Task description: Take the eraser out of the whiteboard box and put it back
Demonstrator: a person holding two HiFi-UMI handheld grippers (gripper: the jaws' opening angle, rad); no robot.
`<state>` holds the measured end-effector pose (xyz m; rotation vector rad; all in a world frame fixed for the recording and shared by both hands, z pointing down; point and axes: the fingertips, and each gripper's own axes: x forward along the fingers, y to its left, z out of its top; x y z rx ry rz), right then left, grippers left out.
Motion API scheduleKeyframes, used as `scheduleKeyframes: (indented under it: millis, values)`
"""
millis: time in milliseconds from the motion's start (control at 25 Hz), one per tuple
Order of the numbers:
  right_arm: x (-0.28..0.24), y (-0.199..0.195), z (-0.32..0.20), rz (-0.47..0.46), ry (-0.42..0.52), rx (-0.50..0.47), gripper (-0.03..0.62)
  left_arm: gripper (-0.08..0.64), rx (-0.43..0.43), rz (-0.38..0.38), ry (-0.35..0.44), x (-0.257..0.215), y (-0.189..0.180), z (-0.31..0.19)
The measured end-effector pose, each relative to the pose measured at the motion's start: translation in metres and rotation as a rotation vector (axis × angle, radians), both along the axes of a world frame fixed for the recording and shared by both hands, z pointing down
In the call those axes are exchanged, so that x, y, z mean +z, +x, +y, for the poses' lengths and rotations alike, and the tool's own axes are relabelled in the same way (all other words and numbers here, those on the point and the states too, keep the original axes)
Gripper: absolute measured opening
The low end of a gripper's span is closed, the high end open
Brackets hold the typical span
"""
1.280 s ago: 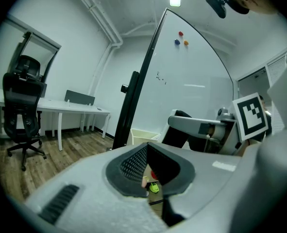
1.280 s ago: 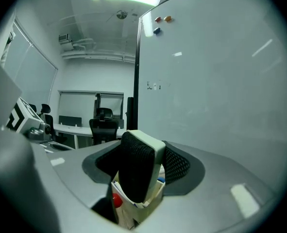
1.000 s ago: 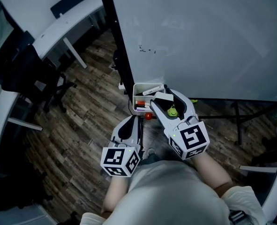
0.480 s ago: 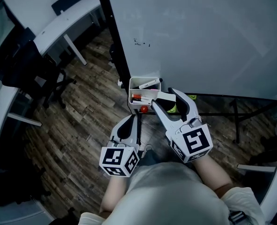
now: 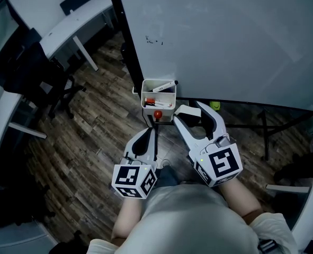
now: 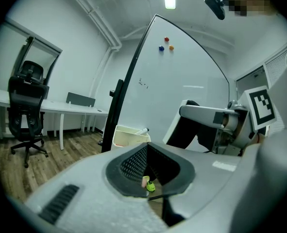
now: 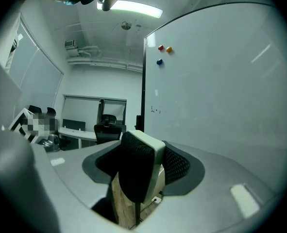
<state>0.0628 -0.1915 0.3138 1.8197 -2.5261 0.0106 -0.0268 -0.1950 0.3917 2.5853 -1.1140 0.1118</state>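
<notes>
Farther from box (image 5: pixel 164 110), gripped eraser (image 5: pixel 186 111)

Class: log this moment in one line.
right claw: shut on eraser | eraser: outside whiteboard box | left claw: shut, empty

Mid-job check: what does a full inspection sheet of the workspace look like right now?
Surface: wood floor; no table seen.
Job's things: eraser out of the white box, which sits at the whiteboard's lower corner.
Clutter: markers in the box, red round thing at its front, green thing on the floor.
Grippers: right gripper shut on the eraser; left gripper jaws together, empty.
Cables: possibly a thin cord on the floor.
Surroundings: office chair, desk.
</notes>
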Motion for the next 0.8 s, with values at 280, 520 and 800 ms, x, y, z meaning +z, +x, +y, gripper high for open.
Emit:
scheduleKeyframes:
  millis: [280, 520, 800]
  values:
    - [-0.002, 0.005, 0.034, -0.001, 0.011, 0.008, 0.249, 0.002, -0.007, -0.002, 0.012, -0.001, 0.001, 0.026]
    - [-0.003, 0.01, 0.061, -0.008, 0.014, 0.013, 0.249, 0.002, -0.021, 0.0, 0.013, -0.002, 0.001, 0.048]
    - [-0.002, 0.013, 0.084, -0.024, 0.013, 0.016, 0.249, 0.002, -0.034, 0.0, 0.016, -0.001, -0.001, 0.064]
